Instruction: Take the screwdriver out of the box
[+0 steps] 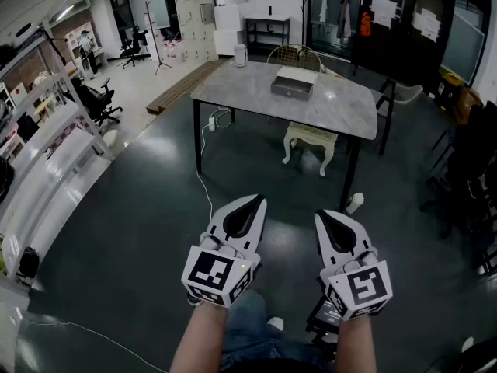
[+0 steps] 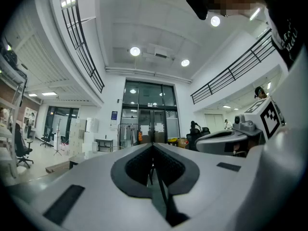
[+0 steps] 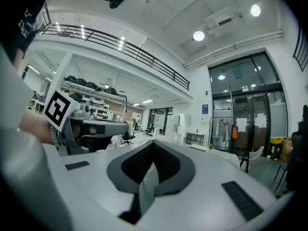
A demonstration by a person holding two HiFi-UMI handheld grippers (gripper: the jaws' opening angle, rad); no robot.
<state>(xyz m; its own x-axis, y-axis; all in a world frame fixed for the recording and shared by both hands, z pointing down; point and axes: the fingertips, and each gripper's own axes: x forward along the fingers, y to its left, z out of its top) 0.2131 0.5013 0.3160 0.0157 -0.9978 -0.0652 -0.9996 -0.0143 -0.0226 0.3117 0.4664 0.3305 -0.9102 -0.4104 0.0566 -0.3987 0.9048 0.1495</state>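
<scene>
Far ahead in the head view, a flat grey box lies on a grey stone-topped table. No screwdriver shows in any view. Low in that view and well short of the table, I hold both grippers side by side over the dark floor. My left gripper has its jaws shut with nothing between them, and so does my right gripper. The left gripper view looks along shut jaws toward a glass entrance. In the right gripper view the jaws are closed too, with the left gripper beside them.
A cream stool stands under the table, with a wicker chair behind it. A white cable runs across the floor from the table's left leg. White shelving lines the left side. A small white cup lies by the right table leg.
</scene>
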